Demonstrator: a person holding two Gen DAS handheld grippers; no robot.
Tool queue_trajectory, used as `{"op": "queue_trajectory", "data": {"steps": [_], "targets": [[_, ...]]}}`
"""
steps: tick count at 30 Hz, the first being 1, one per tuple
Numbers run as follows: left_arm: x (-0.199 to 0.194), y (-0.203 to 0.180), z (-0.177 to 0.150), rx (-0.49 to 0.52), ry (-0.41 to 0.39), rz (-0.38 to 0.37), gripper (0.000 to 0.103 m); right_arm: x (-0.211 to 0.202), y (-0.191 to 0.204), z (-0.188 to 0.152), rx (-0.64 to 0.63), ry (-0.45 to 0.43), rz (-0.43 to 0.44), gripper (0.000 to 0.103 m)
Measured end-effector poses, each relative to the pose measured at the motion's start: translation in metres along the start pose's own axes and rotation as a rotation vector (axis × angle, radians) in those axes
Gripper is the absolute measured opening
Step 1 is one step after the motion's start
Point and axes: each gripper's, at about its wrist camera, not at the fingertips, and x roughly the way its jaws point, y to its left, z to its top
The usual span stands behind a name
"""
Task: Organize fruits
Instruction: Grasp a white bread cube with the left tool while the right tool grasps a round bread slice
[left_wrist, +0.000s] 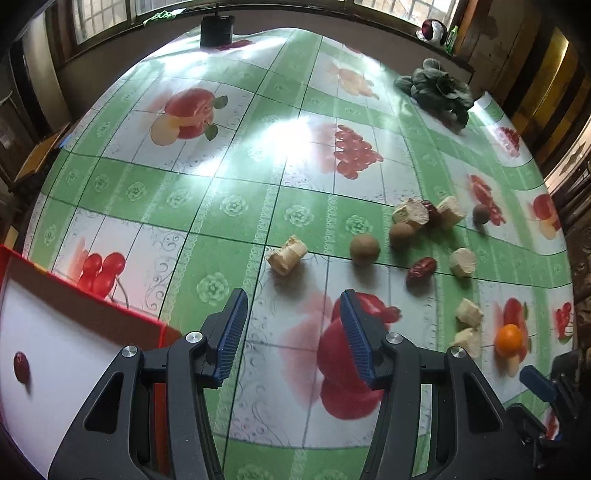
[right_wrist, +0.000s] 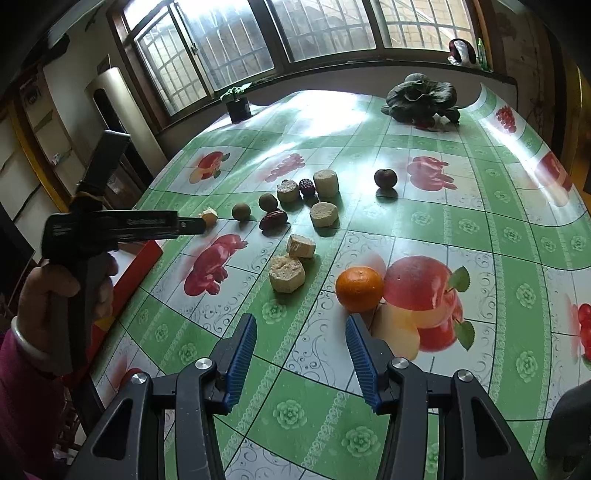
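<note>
We hold both claws empty with jaws apart over the worktop (right_wrist: 498, 236), and the orange (right_wrist: 359, 289) lies just ahead of the right claw (right_wrist: 301, 354), slightly rightward, well nearer it than the left claw (left_wrist: 293, 334).

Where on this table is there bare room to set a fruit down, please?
The far half of the tablecloth, between the black pot and the leafy vegetable, is bare. So is the stretch right of the orange. The white tray holds only one red date. It is crowded around the pale chunks and brown fruits.
</note>
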Motion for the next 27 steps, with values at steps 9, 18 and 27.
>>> {"op": "queue_trajectory", "data": {"steps": [9, 18, 27], "targets": [[0.017, -0.001, 0.016, 0.022, -0.017, 0.035, 0.052, 0.012, 0.001, 0.004, -0.007, 0.019, 0.007, 0.049], [0.029, -0.001, 0.019, 0.033, -0.024, 0.028, 0.024, 0.013, 0.007, 0.008, -0.041, 0.007, 0.030, 0.049], [-0.003, -0.002, 0.003, 0.037, -0.065, 0.026, 0.024, 0.027, 0.012, 0.013, -0.042, 0.035, 0.085, 0.049]]}}
